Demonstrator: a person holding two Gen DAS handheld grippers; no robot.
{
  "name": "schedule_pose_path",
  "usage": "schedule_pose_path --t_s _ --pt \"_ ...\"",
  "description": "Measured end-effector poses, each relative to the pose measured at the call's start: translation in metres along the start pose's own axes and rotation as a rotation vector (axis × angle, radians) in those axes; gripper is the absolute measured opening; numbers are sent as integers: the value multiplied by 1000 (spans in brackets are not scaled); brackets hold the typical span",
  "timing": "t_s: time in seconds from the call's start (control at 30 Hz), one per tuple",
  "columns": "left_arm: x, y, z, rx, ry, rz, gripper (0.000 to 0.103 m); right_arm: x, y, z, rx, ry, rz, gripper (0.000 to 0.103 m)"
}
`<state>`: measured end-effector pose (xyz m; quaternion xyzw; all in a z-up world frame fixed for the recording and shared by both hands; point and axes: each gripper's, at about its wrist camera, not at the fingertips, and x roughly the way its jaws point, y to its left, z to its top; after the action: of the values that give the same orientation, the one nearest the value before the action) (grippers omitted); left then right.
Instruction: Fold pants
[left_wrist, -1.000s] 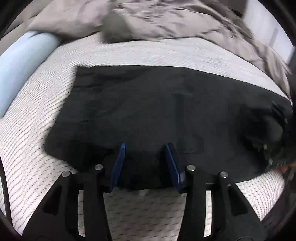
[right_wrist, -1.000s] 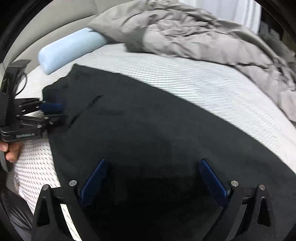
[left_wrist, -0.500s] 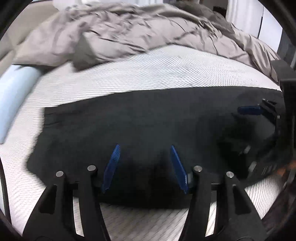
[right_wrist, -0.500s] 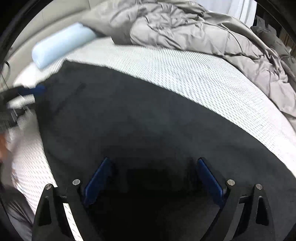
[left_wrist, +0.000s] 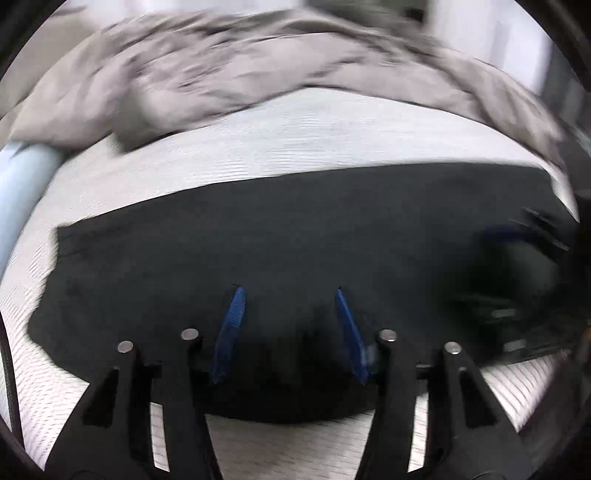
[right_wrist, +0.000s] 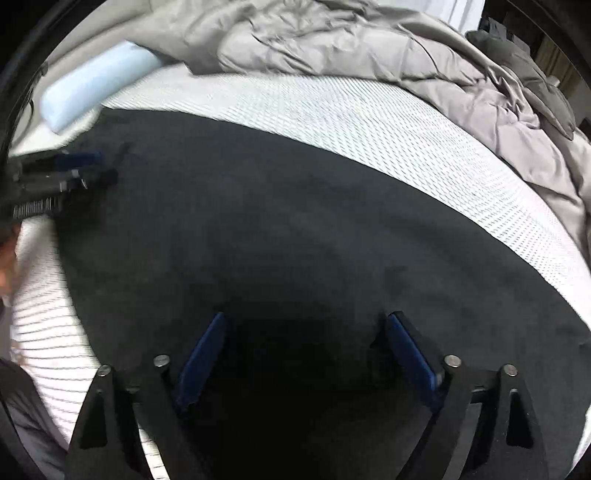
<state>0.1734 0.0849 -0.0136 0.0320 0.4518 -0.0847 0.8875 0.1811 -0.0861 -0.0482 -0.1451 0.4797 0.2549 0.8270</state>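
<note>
Black pants (left_wrist: 280, 243) lie spread flat on the white mattress (left_wrist: 314, 140); they also fill the right wrist view (right_wrist: 295, 229). My left gripper (left_wrist: 288, 299) is open, its blue pads over the pants' near edge, with nothing between them. My right gripper (right_wrist: 306, 321) is wide open over the dark cloth, empty. The left gripper also shows at the left edge of the right wrist view (right_wrist: 70, 173). The right gripper shows blurred at the right of the left wrist view (left_wrist: 517, 280).
A crumpled grey duvet (right_wrist: 388, 48) is heaped along the far side of the bed and down its right side. A light blue bolster (right_wrist: 96, 85) lies at the far left corner. The mattress edge runs near me at the bottom (left_wrist: 280, 446).
Both grippers have drawn back and tilted up from the pants. The left gripper has opened a little wider. The left view is blurred by motion.
</note>
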Motion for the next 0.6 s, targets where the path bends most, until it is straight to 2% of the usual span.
schedule_pose_path --t_s 0.03,0.1,0.13,0.23,0.3,0.4,0.53,0.6 --pt "7 -16 -4 69 31 -34 58 0 6 -1 -22 0 14 89" --pt "27 -33 -16 145 103 -40 58 11 23 -9 -139 34 -46 89" --pt "32 -34 -19 142 106 -31 60 10 23 -13 -160 26 -58 89" --pt "29 -21 -21 94 87 -76 62 -3 -4 -26 -131 57 -82 89" --pt "29 -12 -24 65 84 -98 63 -19 -36 -43 -105 65 -148 89" --pt "29 -9 -25 71 75 -97 63 -37 -93 -71 3 84 -203 89" --pt "25 -13 -28 67 88 -75 66 -68 -189 -130 220 120 -365 89" --pt "26 -12 -26 71 92 -54 68 -87 -226 -160 327 109 -412 89"
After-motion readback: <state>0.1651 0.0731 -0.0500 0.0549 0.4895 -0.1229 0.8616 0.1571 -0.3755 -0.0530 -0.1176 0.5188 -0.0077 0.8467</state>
